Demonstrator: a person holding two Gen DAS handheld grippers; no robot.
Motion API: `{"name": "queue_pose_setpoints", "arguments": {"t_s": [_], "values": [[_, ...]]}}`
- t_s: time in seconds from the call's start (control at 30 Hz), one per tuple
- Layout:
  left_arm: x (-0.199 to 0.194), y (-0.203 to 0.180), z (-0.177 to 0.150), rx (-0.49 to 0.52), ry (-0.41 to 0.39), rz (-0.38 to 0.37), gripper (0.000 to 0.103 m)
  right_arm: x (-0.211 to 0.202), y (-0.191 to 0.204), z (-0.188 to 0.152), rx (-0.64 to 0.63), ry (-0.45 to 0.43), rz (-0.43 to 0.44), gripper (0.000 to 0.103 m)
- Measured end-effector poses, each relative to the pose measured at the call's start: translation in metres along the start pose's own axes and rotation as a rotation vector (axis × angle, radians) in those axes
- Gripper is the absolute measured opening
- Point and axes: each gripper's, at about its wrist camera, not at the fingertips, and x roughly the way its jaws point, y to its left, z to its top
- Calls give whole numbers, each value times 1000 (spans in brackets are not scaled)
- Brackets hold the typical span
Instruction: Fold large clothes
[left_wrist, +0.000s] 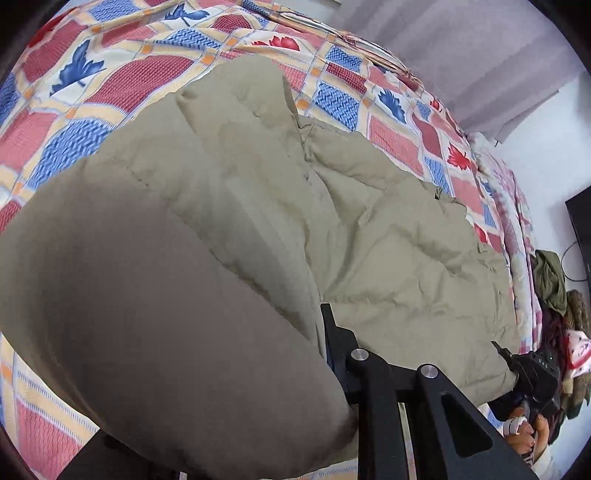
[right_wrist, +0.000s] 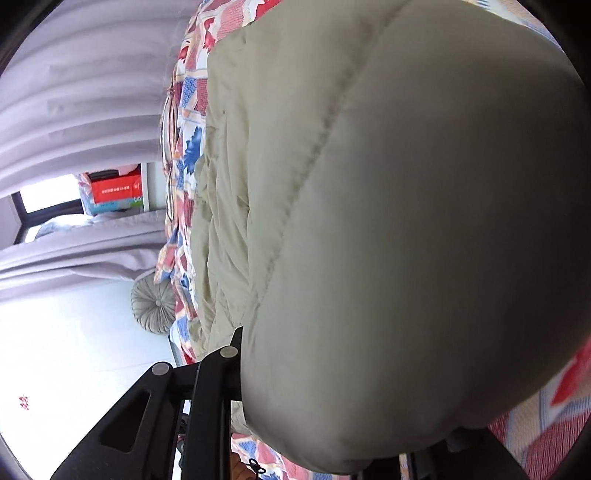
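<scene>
Item: khaki puffer coat (left_wrist: 388, 229) on patterned bedspread (left_wrist: 110, 85). Your left gripper (left_wrist: 328, 354) and right gripper (right_wrist: 240, 354) each pinch its near hem; its length runs away from you.

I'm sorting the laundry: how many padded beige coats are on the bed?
1. The beige coat lies across the patterned bedspread, its near edge bunched at both grippers. Others may be hidden beneath.

Bed under a patchwork quilt (left_wrist: 122, 77) in red, blue and cream, pale lilac curtains (right_wrist: 74, 110), daylit window (right_wrist: 48, 199), white floor (right_wrist: 74, 332), round grey pleated cushion (right_wrist: 153, 304), orange box (right_wrist: 116, 189) perhaps on a shelf, heaped clothes (left_wrist: 554, 284) beside the bed.
</scene>
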Motion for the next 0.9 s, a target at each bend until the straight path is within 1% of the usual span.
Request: {"name": "queue_pose_setpoints", "arguments": {"t_s": [0.17, 0.37, 0.5, 0.57, 0.67, 0.7, 0.73, 0.8, 0.83, 0.9], "values": [[-24, 15, -41, 2, 45, -1, 24, -21, -16, -31, 15, 21, -10, 24], [-51, 38, -92, -3, 120, 7, 24, -44, -41, -66, 62, 45, -34, 24], [-57, 57, -122, -31, 173, 4, 24, -59, -57, -96, 83, 67, -61, 24], [-54, 64, -133, -57, 190, 10, 24, -59, -61, -103, 90, 72, -85, 24], [-53, 70, -142, -82, 199, 53, 40, -56, -69, -103, 104, 71, -112, 26], [-56, 71, -143, -81, 199, 83, 53, -54, -71, -102, 110, 70, -125, 28], [-60, 72, -144, -76, 196, 103, 54, -53, -70, -101, 112, 69, -135, 30], [-70, 76, -145, -59, 206, 105, 54, -52, -65, -98, 106, 70, -166, 37], [-78, 78, -146, -49, 212, 115, 54, -51, -59, -98, 98, 71, -187, 44], [-97, 82, -147, -19, 216, 142, 54, -56, -50, -98, 65, 78, -267, 52]]}}
